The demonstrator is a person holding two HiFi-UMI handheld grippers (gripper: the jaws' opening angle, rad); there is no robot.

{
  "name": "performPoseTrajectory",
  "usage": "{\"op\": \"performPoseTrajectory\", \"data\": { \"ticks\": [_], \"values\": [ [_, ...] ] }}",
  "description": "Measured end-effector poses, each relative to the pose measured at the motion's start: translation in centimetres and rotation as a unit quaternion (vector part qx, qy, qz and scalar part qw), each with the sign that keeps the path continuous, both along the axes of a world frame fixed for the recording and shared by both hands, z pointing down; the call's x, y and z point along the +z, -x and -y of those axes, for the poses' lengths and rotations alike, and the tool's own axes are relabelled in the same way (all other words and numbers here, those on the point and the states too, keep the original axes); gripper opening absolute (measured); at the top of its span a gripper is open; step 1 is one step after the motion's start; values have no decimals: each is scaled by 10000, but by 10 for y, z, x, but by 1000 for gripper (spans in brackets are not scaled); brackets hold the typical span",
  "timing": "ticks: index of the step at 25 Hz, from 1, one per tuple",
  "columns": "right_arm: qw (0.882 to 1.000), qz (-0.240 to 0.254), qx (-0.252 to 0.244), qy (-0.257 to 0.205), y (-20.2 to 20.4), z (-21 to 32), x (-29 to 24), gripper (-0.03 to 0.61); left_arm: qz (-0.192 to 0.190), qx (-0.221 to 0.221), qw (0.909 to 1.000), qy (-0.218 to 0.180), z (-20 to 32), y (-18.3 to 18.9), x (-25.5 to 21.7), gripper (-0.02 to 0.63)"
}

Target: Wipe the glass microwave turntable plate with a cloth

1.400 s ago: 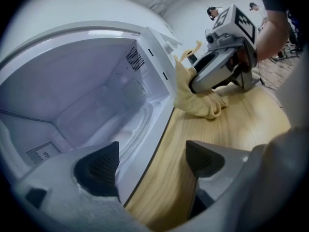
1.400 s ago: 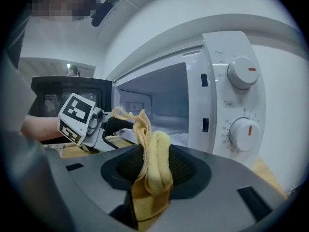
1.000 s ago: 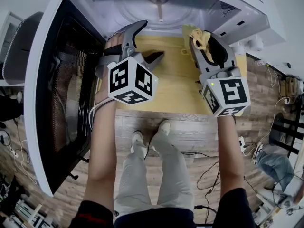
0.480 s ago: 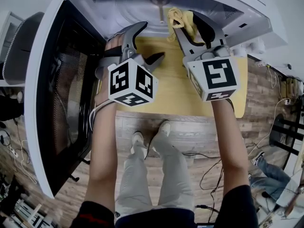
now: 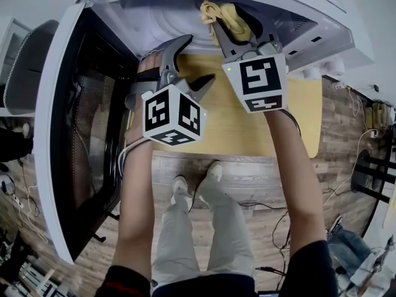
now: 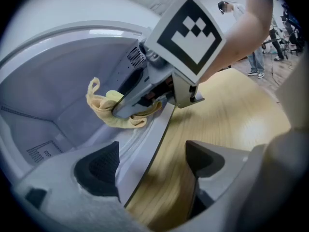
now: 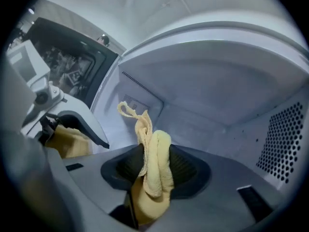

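In the head view my right gripper is shut on a crumpled yellow cloth and reaches into the open white microwave. A faint round outline on the cavity floor may be the glass plate; I cannot make it out clearly. My left gripper hangs open and empty just outside the cavity mouth, over the wooden table. In the right gripper view the cloth is pinched between the dark pads. The left gripper view shows its own pads apart and the cloth inside the cavity.
The microwave door stands swung open at the left. The microwave sits on a light wooden table. The cavity's right wall has a perforated vent. The person's legs and several cables on the floor show below the table edge.
My right gripper has carried the cloth left and forward, from over the table into the microwave cavity. The left gripper has barely moved and stays open.
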State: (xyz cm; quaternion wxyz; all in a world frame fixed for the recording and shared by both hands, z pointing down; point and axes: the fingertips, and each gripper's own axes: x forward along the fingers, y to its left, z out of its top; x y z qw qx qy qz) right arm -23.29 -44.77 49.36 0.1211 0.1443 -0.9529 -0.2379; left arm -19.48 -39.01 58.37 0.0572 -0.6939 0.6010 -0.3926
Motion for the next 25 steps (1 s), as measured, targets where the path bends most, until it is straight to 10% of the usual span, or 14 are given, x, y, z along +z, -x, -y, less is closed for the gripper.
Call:
{"op": "performPoseTrajectory", "data": {
  "ticks": [25],
  "values": [
    [9990,-430,-35,-78,24,2,13,152,-4,0,10000,7,0,-1,0,423]
  ]
}}
